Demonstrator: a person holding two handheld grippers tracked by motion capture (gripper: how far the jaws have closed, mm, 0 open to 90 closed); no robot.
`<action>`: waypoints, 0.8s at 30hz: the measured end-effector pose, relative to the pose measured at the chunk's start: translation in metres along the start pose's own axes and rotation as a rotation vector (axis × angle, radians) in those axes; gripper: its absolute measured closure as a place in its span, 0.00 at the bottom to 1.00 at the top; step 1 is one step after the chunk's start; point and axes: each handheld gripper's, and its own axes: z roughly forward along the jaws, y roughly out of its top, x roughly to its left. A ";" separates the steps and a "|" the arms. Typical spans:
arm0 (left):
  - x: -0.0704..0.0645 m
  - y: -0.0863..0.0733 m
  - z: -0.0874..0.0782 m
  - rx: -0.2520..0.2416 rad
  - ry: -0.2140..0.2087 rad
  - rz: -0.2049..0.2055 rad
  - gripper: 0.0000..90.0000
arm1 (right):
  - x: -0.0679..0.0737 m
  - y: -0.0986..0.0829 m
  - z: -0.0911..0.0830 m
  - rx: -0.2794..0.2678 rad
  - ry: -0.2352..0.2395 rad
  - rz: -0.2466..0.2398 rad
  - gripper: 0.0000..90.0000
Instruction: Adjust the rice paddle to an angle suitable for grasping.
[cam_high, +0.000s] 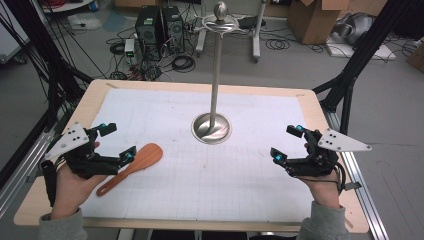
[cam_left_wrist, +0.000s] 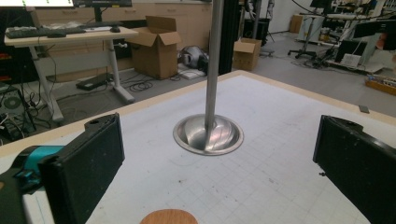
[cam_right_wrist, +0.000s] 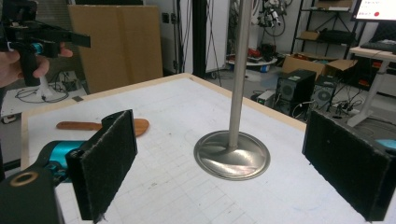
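On table: one wooden spatula (cam_high: 131, 169) | one metal stand (cam_high: 212, 128) | two hand-held grippers, left (cam_high: 116, 143) and right (cam_high: 284, 143), both spread, empty

Both grippers are showing black frames: left gripper (cam_high: 116, 142), right gripper (cam_high: 286, 142). Each is carrying a grey three-cornered plate with small holes, teal accents near the jaws, and flat black textured pads (cam_right_wrist: 111, 158). Person is wearing grey sleeves (cam_high: 327, 223); a black strap is hanging off the right unit.

Steel stand (cam_high: 215, 75) (round base) mid-table (cam_high: 300, 107).
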 end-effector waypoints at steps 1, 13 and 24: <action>0.001 -0.001 0.000 0.004 0.004 0.003 0.03 | 0.000 0.000 0.000 0.001 0.000 0.003 0.10; 0.001 -0.004 0.000 0.040 -0.012 0.043 0.19 | -0.001 0.000 0.001 0.012 0.001 0.011 0.10; 0.005 -0.013 -0.005 0.124 -0.012 0.035 0.50 | -0.002 0.000 0.007 0.015 0.012 0.012 0.10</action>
